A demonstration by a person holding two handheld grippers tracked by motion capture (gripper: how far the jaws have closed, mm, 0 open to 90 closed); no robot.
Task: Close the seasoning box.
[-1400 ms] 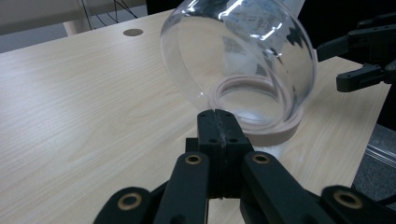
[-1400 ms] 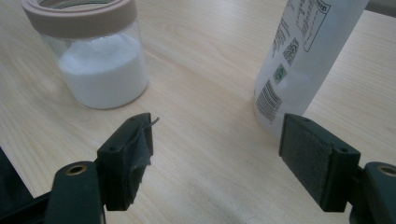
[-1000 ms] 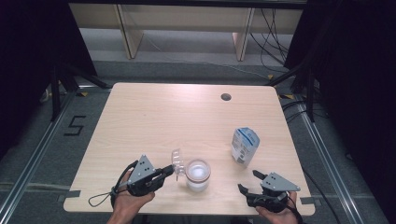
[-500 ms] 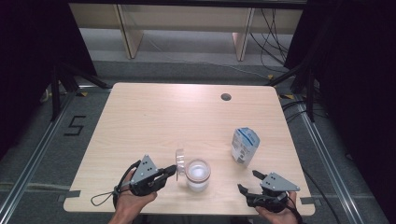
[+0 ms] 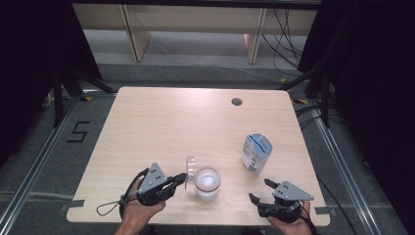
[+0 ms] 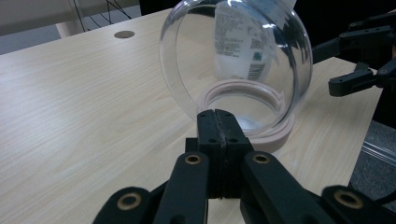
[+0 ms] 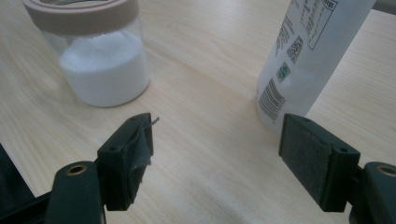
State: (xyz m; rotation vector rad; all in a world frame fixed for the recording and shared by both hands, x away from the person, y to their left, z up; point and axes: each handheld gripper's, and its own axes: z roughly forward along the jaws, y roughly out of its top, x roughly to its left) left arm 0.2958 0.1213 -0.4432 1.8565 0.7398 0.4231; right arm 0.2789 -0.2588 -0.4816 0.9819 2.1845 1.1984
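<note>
A clear jar [image 5: 207, 183] with a pinkish rim holds white powder and stands near the table's front edge. Its clear domed lid [image 5: 190, 166] stands upright at the jar's left side. My left gripper [image 5: 183, 177] is shut on the lid's lower edge; in the left gripper view the jaws [image 6: 218, 116] meet below the lid [image 6: 233, 60], with the jar's rim [image 6: 247, 135] behind. My right gripper [image 5: 259, 190] rests open at the front right. Its view shows empty space between the jaws [image 7: 219, 140], the jar [image 7: 102, 70] ahead left and a white pouch [image 7: 308, 60] ahead right.
The white and blue pouch [image 5: 256, 152] stands upright right of the jar. The wooden table [image 5: 195, 122] has a round cable hole [image 5: 237, 102] near its far edge. Dark floor, rails and cables surround the table.
The lid in my left gripper has tipped slightly toward the jar and stands more upright. The right gripper has kept still.
</note>
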